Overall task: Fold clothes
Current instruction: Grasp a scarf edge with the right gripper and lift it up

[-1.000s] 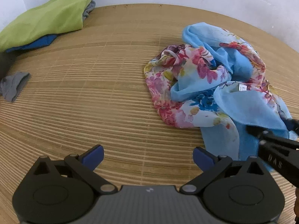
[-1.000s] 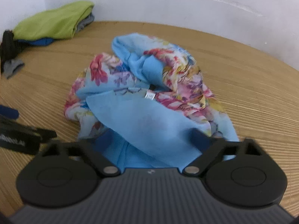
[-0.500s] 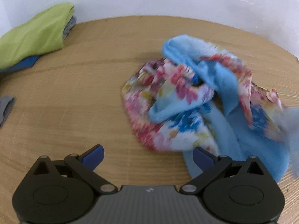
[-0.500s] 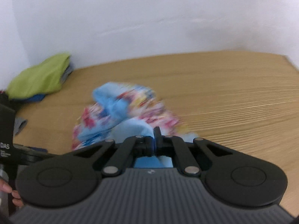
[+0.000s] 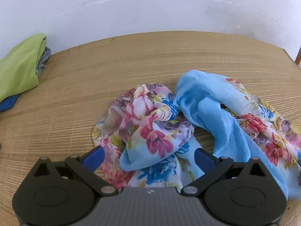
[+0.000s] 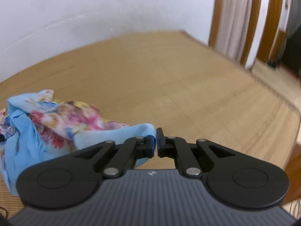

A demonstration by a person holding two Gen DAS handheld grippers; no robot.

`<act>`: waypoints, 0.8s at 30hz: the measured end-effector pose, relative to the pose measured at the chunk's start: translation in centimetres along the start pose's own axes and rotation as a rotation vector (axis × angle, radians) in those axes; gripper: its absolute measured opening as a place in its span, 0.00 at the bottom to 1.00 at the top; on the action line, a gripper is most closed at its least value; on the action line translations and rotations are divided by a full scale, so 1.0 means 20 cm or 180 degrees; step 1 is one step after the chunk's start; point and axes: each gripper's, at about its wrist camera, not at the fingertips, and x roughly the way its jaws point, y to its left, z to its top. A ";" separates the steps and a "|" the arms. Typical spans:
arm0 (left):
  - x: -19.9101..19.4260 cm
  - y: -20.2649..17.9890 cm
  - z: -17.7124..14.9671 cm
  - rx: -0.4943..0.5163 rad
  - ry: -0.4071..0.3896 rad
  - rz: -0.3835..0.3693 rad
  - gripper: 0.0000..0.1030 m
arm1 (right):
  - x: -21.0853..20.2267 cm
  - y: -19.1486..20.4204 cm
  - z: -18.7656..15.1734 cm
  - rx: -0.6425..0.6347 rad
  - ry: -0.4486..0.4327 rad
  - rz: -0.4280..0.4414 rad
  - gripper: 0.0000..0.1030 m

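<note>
A crumpled blue floral garment [image 5: 160, 131] lies on the wooden table [image 5: 94, 79]. My left gripper [image 5: 148, 156] is open, its blue-padded fingers either side of the garment's near floral fold, gripping nothing. In the right wrist view my right gripper [image 6: 156, 143] is shut on the garment's plain blue edge [image 6: 120, 133] and holds it to the right of the heap [image 6: 47, 116]. The cloth stretches from the heap up to the jaws.
A folded stack with a green garment [image 5: 20, 66] on top lies at the table's far left by the white wall. The table's right edge [image 6: 293, 113] and a doorway with wooden frames [image 6: 254, 18] lie to the right.
My right gripper shut on the blue edge and pulled it up and to the right, swinging toward the doorway. My left gripper moved forward until the floral fold lay between its fingers.
</note>
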 end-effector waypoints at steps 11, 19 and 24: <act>0.05 0.01 -0.04 -0.0057 0.0166 -0.0231 1.00 | 0.18 0.36 0.04 -0.1027 -0.0261 0.0721 0.69; -0.01 -0.10 -0.12 0.0231 0.0112 -0.0227 1.00 | 0.53 0.48 0.07 -0.1171 0.0058 0.0860 0.68; -0.02 -0.13 -0.15 0.0188 0.0199 -0.0259 1.00 | 0.59 0.45 0.06 -0.0928 0.0200 0.1023 0.12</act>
